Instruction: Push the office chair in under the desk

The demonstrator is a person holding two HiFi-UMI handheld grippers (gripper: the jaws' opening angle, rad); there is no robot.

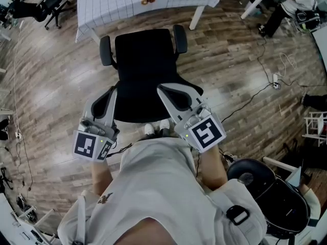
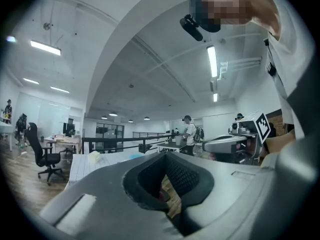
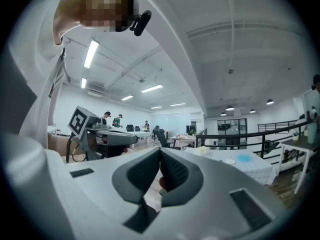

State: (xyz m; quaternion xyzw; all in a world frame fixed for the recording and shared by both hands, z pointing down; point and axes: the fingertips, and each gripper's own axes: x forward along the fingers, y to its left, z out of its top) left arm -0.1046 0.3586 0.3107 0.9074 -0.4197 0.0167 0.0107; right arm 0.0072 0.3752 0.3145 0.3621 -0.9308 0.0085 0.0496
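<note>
A black office chair (image 1: pixel 145 60) with two armrests stands on the wood floor, facing a desk (image 1: pixel 117 4) under a white gridded cloth. Its seat front is just short of the desk's edge. My left gripper (image 1: pixel 111 93) is shut and held level at the left side of the chair's backrest. On the right side of the backrest, my right gripper (image 1: pixel 162 89) is also shut and level. Contact with the backrest cannot be told. In the left gripper view the jaws of the left gripper (image 2: pixel 165 156) meet with nothing between them. The right gripper (image 3: pixel 160 151) looks the same in its own view.
Small objects (image 1: pixel 147 0) lie on the desk, whose white leg (image 1: pixel 196 17) stands right of the chair. Another black chair (image 1: pixel 48 4) is at the far left. Cables (image 1: pixel 265 86) run over the floor on the right, and a black round seat (image 1: pixel 271 193) is close behind me.
</note>
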